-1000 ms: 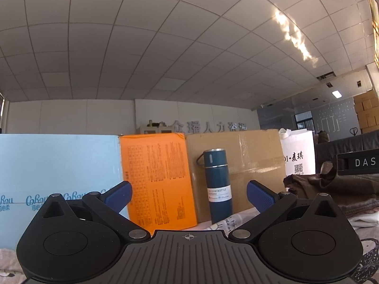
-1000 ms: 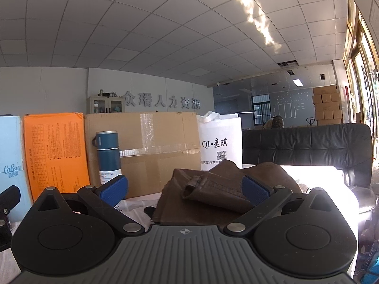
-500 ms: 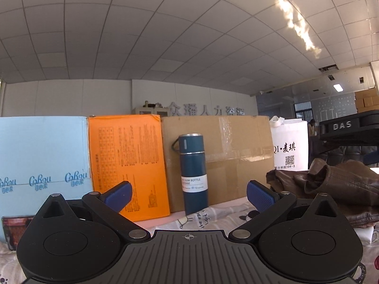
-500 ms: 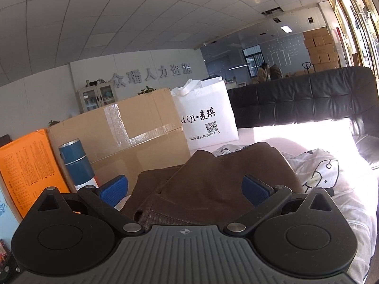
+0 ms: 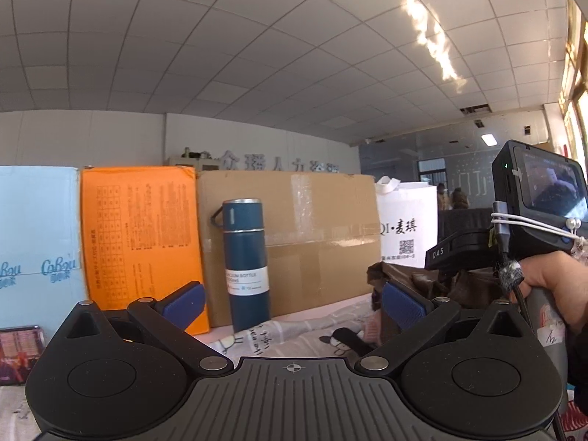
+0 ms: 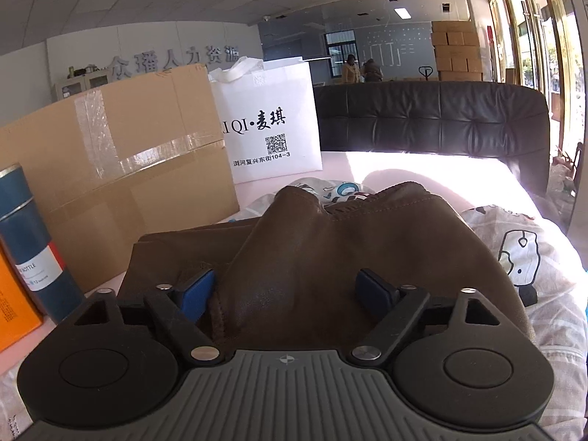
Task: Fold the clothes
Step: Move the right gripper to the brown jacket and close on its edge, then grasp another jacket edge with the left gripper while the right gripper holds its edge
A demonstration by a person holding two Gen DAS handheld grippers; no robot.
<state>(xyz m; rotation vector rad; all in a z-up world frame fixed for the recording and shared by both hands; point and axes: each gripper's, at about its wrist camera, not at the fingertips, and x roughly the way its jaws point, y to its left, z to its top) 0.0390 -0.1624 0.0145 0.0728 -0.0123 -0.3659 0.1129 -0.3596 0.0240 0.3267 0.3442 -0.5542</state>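
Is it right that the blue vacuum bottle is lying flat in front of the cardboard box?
Not quite. The left wrist view shows the blue vacuum bottle standing upright, not lying flat; it is indeed in front of the cardboard box.

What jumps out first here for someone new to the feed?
The crumpled brown garment fills the middle of the right wrist view, lying on a cartoon-print sheet with the open right claw straddling a fold. In the left wrist view a dark blue vacuum bottle stands upright before a taped cardboard box, framed by the open left claw. A white shopping bag stands behind the garment.
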